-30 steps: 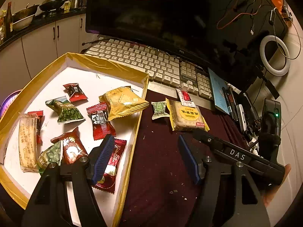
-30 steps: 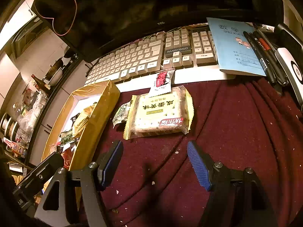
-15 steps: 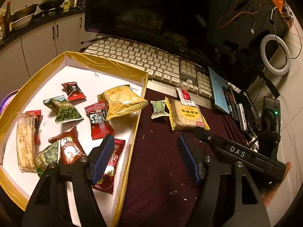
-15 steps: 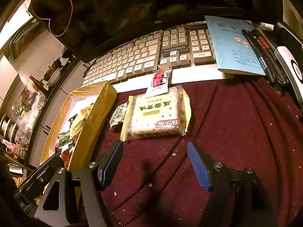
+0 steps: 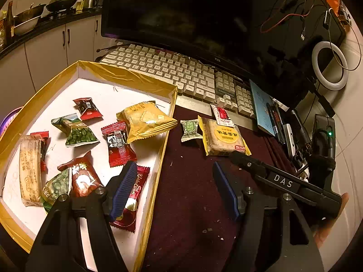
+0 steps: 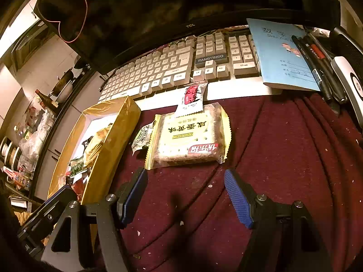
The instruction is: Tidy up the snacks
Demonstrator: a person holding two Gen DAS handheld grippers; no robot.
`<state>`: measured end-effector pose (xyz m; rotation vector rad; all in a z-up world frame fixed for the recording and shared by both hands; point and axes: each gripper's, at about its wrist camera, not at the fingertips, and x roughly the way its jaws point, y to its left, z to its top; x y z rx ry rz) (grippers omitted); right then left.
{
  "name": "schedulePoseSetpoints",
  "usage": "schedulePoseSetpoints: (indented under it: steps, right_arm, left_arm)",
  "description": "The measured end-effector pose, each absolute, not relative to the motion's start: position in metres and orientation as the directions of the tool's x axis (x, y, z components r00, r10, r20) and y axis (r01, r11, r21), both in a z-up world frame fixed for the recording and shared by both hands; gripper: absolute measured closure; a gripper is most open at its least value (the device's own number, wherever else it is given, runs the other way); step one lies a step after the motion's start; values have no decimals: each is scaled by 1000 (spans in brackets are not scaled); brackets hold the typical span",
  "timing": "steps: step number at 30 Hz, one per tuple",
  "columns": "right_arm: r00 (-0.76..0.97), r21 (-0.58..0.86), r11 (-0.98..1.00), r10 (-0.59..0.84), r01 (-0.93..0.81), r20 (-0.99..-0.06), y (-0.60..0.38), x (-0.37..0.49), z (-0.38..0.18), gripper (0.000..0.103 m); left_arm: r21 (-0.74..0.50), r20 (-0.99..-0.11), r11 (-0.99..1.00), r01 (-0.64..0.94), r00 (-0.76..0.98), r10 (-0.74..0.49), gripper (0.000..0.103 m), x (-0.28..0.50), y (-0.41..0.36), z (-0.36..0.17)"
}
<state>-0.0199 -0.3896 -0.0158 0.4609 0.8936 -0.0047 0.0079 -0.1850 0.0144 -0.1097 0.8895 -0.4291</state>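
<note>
A gold-rimmed box (image 5: 127, 73) with a white floor holds several snack packets. Three snacks lie outside it on the maroon cloth: a yellow cracker pack (image 5: 223, 139) (image 6: 189, 139), a small green packet (image 5: 189, 128) (image 6: 141, 136) and a red-and-white sachet (image 5: 221, 114) (image 6: 192, 98). My left gripper (image 5: 174, 172) is open and empty, straddling the box's right wall. My right gripper (image 6: 185, 174) is open and empty, just short of the cracker pack. It also shows in the left wrist view (image 5: 281, 181).
A keyboard (image 5: 172, 72) (image 6: 181, 68) and dark monitor (image 5: 204, 22) stand behind the snacks. A blue booklet (image 6: 281, 54) and pens (image 6: 315, 65) lie at right. A ring light (image 5: 330, 68) and cables are far right. Kitchen counter with pans (image 5: 61, 2) at left.
The right gripper has moved forward, closer to the cracker pack. The left gripper has barely shifted. Both stay open.
</note>
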Motion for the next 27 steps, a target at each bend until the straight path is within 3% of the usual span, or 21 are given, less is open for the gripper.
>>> schedulePoseSetpoints:
  steps: [27]
  right_arm:
    - [634,370,909,173,191,-754,-388,-16,-10,31]
  left_arm:
    - [-278,-722,904,326,549,-420,35,8,-185,16]
